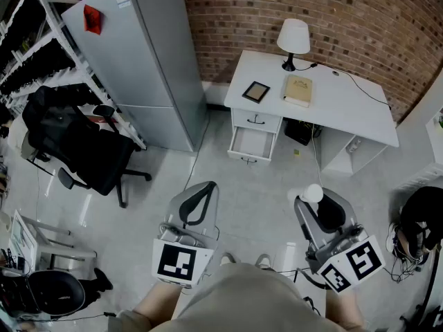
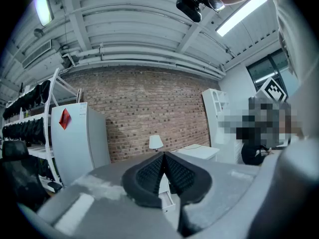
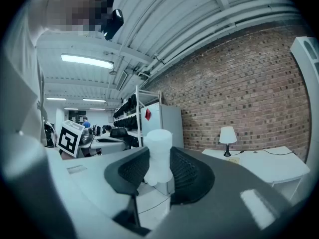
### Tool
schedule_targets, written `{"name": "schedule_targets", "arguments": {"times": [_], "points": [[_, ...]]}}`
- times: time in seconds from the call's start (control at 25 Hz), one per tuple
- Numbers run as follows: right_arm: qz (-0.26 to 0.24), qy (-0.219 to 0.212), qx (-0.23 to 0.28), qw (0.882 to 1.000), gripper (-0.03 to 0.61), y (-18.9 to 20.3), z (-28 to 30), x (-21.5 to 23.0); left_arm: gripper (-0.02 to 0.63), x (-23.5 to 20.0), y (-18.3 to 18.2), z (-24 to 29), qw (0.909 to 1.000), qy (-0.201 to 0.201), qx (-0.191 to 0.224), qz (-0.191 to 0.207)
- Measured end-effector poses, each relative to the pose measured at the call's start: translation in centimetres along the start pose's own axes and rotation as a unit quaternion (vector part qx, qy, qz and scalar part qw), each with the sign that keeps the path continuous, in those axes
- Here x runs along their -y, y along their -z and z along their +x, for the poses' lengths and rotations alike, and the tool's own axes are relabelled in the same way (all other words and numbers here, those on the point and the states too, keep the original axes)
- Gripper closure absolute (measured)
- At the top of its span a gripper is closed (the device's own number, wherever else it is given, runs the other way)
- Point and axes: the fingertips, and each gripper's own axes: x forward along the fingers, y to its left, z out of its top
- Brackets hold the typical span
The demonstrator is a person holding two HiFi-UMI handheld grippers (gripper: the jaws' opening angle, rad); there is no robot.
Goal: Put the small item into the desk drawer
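Because the head view cuts the scene at its left edge, only a part of the metal shelving (image 1: 28,33) shows there, and what lies on it is too dark to name. Near it stands one black office chair (image 1: 83,147). To the right of the chair is one grey refrigerator (image 1: 138,54) with one red sticker (image 1: 92,18) on its door.

The left gripper (image 1: 201,189) is held near, low in the head view. Its jaws are clenched, pad against pad, as the left gripper view shows plainly.

Far from both grippers, one white desk (image 1: 346,106) stands against the brick wall (image 1: 311,5). At its left end are two drawers: the upper drawer (image 1: 256,120) is shut and the lower drawer (image 1: 252,144) is pulled out. The inside of the open one looks white, and I cannot tell whether it holds something. On the desk top lie one dark flat thing (image 1: 256,91), perhaps a tablet, and one book (image 1: 297,90), and one lamp (image 1: 293,39) stands beyond them.

The right gripper (image 1: 315,200) is near, to the right of the left one. Its jaws grasp the small white item (image 1: 313,193), which stands upright between the pads. Its top rises above them and its lower part is partly hidden. The item is well apart from the open drawer.

At the right edge one black bag (image 1: 421,223) is partly cut off.
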Motion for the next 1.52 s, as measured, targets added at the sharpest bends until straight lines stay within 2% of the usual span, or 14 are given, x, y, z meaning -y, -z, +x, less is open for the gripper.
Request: {"name": "schedule_targets", "arguments": {"times": [0.28, 0.64, 0.88, 1.08, 1.28, 1.52], "points": [[0.034, -0.002, 0.017, 0.999, 0.445, -0.1, 0.4, 0.0, 0.612, -0.6, 0.5, 0.0, 1.0000, 0.001, -0.003, 0.001], [0.029, -0.004, 0.000, 1.000, 0.445, 0.8, 1.5, -1.2, 0.612, -1.8, 1.0, -0.9, 1.0000, -0.001, -0.002, 0.000], [0.022, -0.004, -0.021, 1.000, 0.445, 2.1, 3.7, -3.1, 0.612, -4.4, 2.2, -2.4, 0.9999, -0.006, -0.010, -0.007], [0.014, 0.012, -0.026, 0.999, 0.445, 2.5, 4.4, -4.0, 0.612, -6.4, 3.1, -3.6, 0.9999, -0.002, -0.014, -0.009], [0.018, 0.028, -0.033, 0.999, 0.445, 3.0, 4.9, -3.4, 0.612, -7.7, 3.4, -2.9, 0.9998, 0.000, -0.015, -0.012], [0.025, 0.027, -0.035, 0.999, 0.445, 3.9, 6.4, -0.3, 0.612, -7.6, 3.7, 0.3, 0.9998, -0.002, -0.018, -0.003]]}}
